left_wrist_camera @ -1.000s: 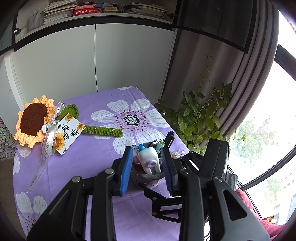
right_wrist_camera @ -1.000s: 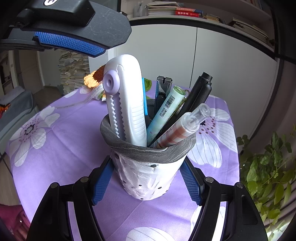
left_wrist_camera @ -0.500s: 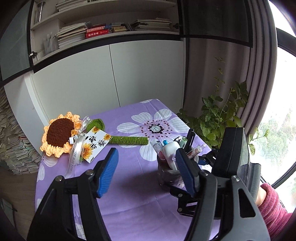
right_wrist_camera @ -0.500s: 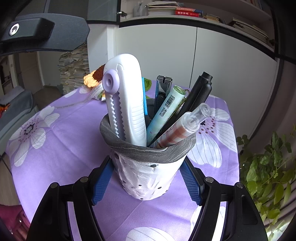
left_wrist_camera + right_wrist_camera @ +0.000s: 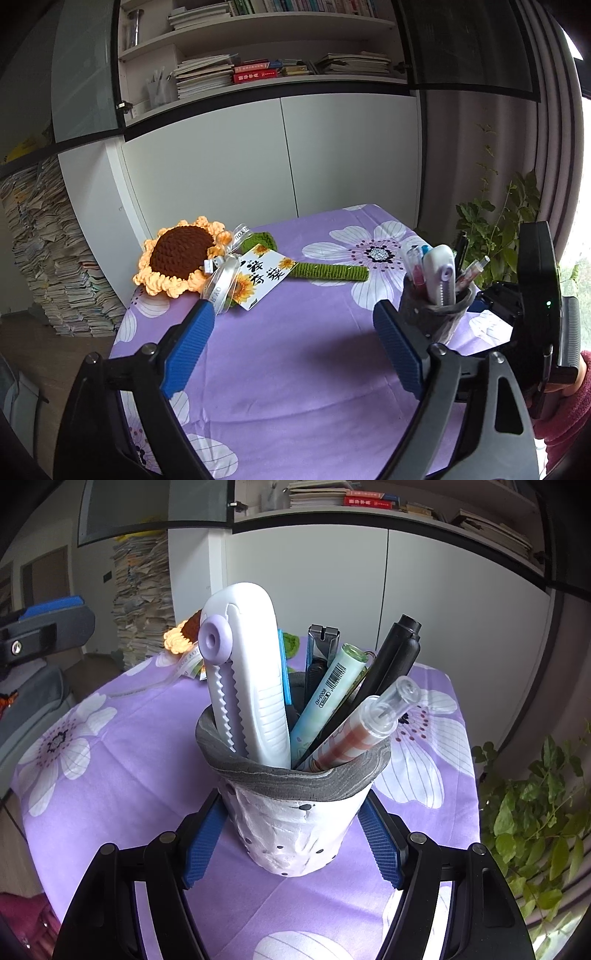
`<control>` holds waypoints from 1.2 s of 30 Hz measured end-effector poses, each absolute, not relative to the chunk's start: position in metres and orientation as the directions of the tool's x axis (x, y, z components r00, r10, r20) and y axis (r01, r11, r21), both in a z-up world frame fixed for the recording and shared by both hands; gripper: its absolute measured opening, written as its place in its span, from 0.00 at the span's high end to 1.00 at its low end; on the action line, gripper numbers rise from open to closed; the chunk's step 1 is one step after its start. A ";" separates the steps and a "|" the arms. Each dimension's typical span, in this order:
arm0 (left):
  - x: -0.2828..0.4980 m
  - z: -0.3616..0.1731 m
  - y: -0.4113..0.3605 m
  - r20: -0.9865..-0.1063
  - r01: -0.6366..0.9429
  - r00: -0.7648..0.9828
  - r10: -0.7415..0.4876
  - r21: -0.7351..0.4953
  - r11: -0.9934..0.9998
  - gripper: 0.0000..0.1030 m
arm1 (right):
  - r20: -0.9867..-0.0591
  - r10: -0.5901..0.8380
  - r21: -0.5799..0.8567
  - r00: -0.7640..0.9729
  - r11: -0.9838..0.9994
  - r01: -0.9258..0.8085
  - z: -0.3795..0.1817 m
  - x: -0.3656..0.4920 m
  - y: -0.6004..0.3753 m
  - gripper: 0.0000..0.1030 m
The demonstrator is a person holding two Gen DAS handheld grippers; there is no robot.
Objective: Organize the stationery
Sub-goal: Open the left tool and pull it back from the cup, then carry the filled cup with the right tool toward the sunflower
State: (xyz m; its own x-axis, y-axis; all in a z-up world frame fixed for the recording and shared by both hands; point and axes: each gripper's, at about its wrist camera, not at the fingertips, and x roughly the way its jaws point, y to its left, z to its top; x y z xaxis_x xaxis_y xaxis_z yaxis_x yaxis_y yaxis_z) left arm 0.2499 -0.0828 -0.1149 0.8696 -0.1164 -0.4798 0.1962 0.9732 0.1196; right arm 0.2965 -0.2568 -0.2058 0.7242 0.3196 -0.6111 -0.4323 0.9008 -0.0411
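A white pen cup with a grey rim (image 5: 299, 834) stands on the purple flowered tablecloth (image 5: 122, 768). It holds a white utility knife (image 5: 247, 686), a mint highlighter (image 5: 325, 698), a black marker (image 5: 391, 657), a clear-capped pen (image 5: 365, 727) and a dark clip. My right gripper (image 5: 291, 845) has its blue pads against both sides of the cup. The cup also shows in the left wrist view (image 5: 436, 314), at the right. My left gripper (image 5: 291, 347) is open and empty, above the cloth to the left of the cup.
A crocheted sunflower (image 5: 181, 258) with a green stem (image 5: 328, 271) and a card tag (image 5: 260, 280) lies at the table's far left. White cabinets (image 5: 258, 162) stand behind. A leafy plant (image 5: 495, 229) is beyond the right edge. Paper stacks (image 5: 48, 258) stand at the left.
My left gripper has opened wide and drawn back up and away from the cup, where the white knife stands. The right gripper and the cup have not moved.
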 end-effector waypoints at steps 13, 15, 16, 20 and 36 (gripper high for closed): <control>0.259 -0.136 -0.060 -0.485 0.223 0.859 -0.165 0.063 0.973 0.13 | -0.608 0.269 0.022 0.747 0.946 -0.323 -0.197 0.294 -0.254 0.28; 0.262 -0.140 -0.055 -0.493 0.223 0.853 -0.174 0.042 0.974 0.12 | -0.608 0.242 0.009 0.756 0.954 -0.299 -0.193 0.294 -0.251 0.23; 0.264 -0.142 -0.052 -0.496 0.222 0.850 -0.178 0.031 0.975 0.12 | -0.604 0.223 -0.003 0.765 0.959 -0.282 -0.190 0.294 -0.249 0.22; 0.269 -0.147 -0.042 -0.505 0.221 0.841 -0.195 -0.008 0.975 0.12 | -0.587 0.203 -0.006 0.784 0.967 -0.256 -0.181 0.294 -0.245 0.22; 0.272 -0.164 -0.014 -0.500 0.227 0.838 -0.218 -0.043 0.973 0.09 | -0.599 0.135 -0.004 0.789 0.985 -0.172 -0.179 0.300 -0.236 0.29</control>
State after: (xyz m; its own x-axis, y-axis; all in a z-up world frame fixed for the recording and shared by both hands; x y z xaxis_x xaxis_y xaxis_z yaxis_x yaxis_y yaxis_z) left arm 0.2725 -0.0141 -0.1639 0.8384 -0.2180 -0.4996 0.2275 0.9728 -0.0427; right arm 0.2996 -0.2360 -0.1793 0.7891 0.1348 -0.5993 -0.1717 0.9851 -0.0045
